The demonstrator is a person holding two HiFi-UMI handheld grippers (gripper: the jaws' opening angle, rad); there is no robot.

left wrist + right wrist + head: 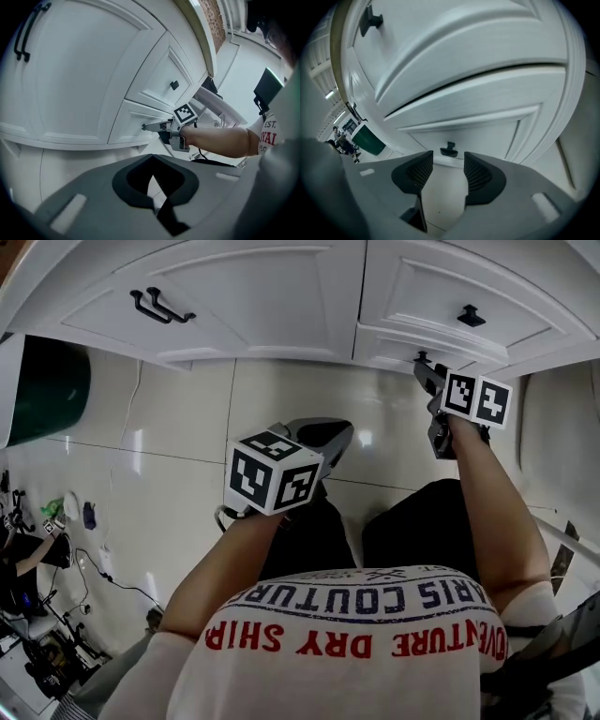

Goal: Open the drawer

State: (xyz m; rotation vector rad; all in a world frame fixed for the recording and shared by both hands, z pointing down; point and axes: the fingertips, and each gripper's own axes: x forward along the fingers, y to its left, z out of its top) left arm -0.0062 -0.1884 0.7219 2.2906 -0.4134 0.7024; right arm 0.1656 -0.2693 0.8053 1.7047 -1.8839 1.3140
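Two drawers are stacked at the right end of the white cabinet, each fitted with one black knob. The lower drawer [497,131] is seen shut, low down near the tiled floor [187,484], its front turned out toward the person and its long axis run level from side to side. Its knob [449,149] is framed just ahead of the right gripper [448,164], whose jaws are spread wide with nothing clamped and no pad pressed on the knob. The upper drawer [454,51] is also shut. The left gripper [151,159] is held back above the person's knees, jaws brought together and empty. Two cabinet doors [234,287] with two bar handles [159,306] are seen further left, and one green bin [47,390] beyond.
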